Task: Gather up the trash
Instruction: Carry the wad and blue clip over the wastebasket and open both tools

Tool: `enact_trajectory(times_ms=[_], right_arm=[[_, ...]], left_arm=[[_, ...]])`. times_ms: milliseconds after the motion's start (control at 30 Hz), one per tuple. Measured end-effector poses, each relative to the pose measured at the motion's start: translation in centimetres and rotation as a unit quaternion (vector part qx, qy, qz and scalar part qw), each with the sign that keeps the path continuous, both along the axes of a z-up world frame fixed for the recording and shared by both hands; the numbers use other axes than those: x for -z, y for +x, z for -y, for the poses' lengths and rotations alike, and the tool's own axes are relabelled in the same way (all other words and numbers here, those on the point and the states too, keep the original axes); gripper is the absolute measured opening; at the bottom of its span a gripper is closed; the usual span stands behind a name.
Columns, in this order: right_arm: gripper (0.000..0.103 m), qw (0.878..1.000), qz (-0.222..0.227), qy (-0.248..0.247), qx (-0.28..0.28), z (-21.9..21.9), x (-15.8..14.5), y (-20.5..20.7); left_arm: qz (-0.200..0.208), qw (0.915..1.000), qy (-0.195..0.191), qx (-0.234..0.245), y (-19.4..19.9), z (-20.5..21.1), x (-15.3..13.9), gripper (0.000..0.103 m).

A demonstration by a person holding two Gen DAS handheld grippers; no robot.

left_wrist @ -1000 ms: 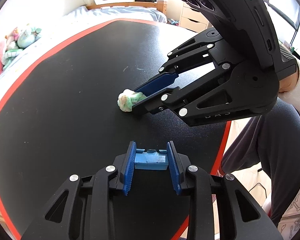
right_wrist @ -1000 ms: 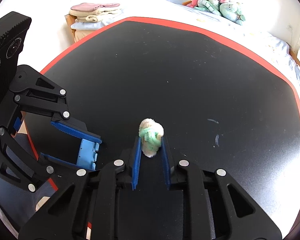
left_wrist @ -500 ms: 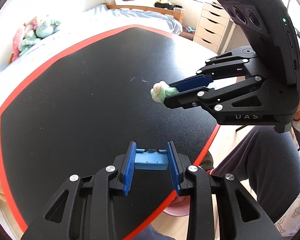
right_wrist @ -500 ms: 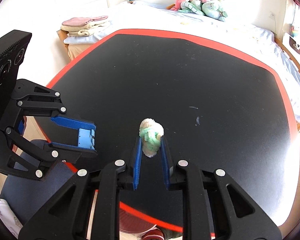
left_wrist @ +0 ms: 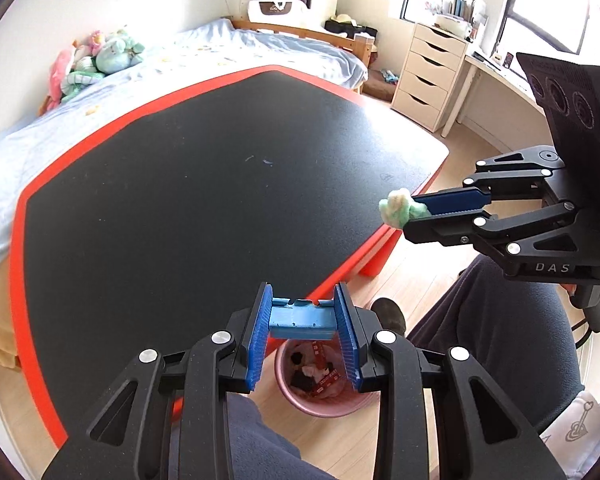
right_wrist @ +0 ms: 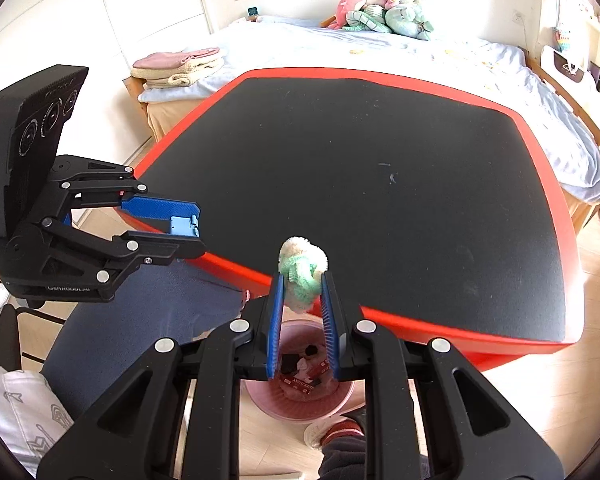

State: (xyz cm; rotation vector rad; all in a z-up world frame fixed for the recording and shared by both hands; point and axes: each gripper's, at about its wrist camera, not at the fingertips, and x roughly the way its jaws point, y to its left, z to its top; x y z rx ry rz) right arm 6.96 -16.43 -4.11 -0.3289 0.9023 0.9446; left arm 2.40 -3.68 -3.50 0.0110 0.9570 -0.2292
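The right gripper [right_wrist: 303, 280] has its jaws pinched narrow on a crumpled wad of green-and-cream tissue [right_wrist: 302, 270], which is clear of the black table [right_wrist: 380, 140] and hangs out past its red edge. From where the right-hand camera looks, the pink bin [right_wrist: 300, 400] sits on the floor at about six o'clock from the wad, directly beneath the fingers and already holding wrappers and scraps. The left gripper [left_wrist: 303, 322] is clamped on a small blue block [left_wrist: 300, 318], jaws only as wide as that block, and it too hovers above the bin. To finish this well, I'd say the right hand should come a little lower and line up over the middle of the bin mouth before letting go, since a light wad like that could drift or catch on the ribbed pads [right_wrist: 277, 312]. Opening the jaws fully and giving a brief pause seems wise. The left gripper ought to stay out at nine o'clock of the drop path so nothing bounces off it.
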Motion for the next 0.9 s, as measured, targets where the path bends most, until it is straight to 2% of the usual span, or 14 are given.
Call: enact_trajectory(times_ms=[367, 833, 900], right_arm=[[0.018, 1.0, -0.028, 0.004, 0.014, 3.4, 1.2, -3.6], [0.018, 0.999, -0.028, 0.013, 0.014, 4.2, 1.3, -4.0], [0.021, 0.999, -0.029, 0.016, 0.012, 4.3, 1.3, -3.9]], left_arm=[[-0.005, 0.9998, -0.017, -0.003, -2.6, 1.8, 0.7, 0.032], [-0.005, 0.9996, -0.026, 0.007, -3.0, 2.5, 0.7, 0.032], [-0.002, 0.9995, -0.032, 0.005, -3.1, 2.5, 0.7, 0.034]])
